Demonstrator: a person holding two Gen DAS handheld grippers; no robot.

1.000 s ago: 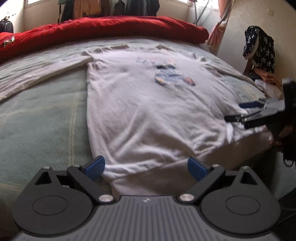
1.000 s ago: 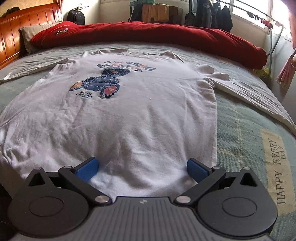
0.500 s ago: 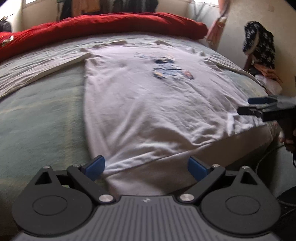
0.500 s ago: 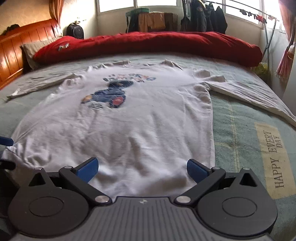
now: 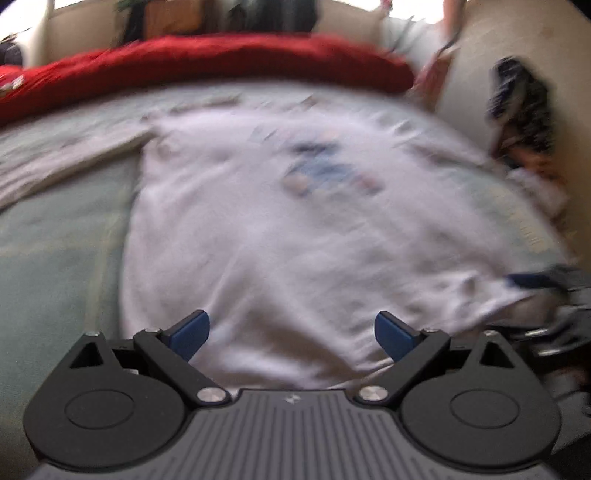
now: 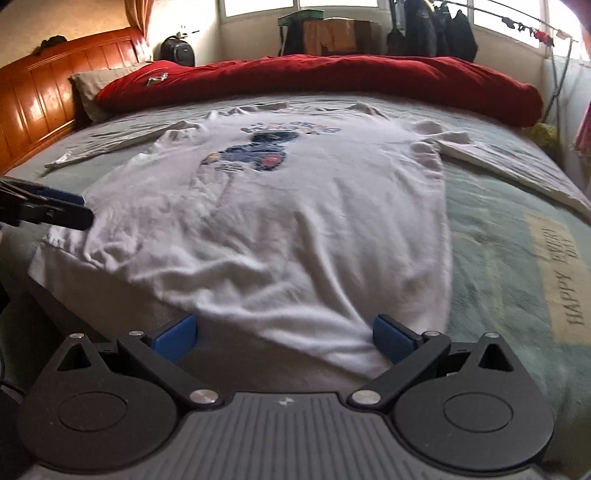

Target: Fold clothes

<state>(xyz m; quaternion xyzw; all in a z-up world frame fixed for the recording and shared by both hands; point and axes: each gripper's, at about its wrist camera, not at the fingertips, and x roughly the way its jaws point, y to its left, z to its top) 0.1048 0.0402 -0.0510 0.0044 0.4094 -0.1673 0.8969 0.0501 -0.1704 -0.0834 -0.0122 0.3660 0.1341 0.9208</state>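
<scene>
A white long-sleeved shirt (image 6: 295, 206) with a blue print lies flat, front up, on the green bedspread (image 6: 495, 236), sleeves spread to both sides. Its hem hangs over the near bed edge. My right gripper (image 6: 284, 338) is open just off the hem's right part, fingers wide apart with nothing between them. My left gripper (image 5: 291, 332) is open too, close above the hem's left part; that view is blurred. The shirt (image 5: 280, 229) fills it. The left gripper (image 6: 55, 212) shows at the left edge of the right wrist view, and the right gripper (image 5: 532, 280) at the right edge of the left view.
A red duvet (image 6: 325, 77) is rolled along the bed's far side, with a wooden headboard (image 6: 44, 99) at left. Clothes hang by the window (image 6: 436, 33). A dark patterned garment (image 5: 521, 103) hangs on the wall to the right of the bed.
Both grippers have drawn back and lifted from the hem, staying open. The left view has swung and gone blurry; the other gripper now sits lower at each view's edge.
</scene>
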